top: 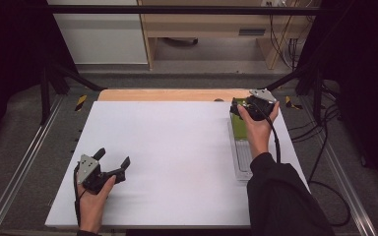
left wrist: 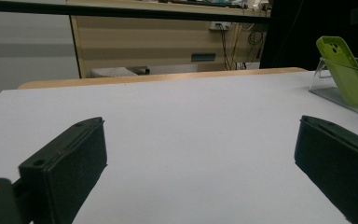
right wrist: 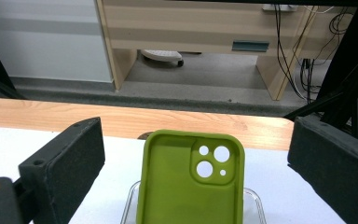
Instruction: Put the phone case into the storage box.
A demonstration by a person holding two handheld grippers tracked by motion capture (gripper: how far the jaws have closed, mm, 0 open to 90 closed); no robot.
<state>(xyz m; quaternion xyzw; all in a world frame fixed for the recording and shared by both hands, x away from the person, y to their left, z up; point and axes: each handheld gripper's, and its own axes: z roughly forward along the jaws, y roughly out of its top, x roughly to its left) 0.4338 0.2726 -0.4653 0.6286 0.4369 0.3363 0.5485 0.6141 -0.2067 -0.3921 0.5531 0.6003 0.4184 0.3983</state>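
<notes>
On the white table, with its wooden strip along the far edge, nothing blocked your way. At the right side lay a clear stand, propping a green phone case upright and leaning back, probably for easy gripping. Your right gripper sat wide open around the case without touching it. Your left gripper rested wide open and empty, well apart.
</notes>
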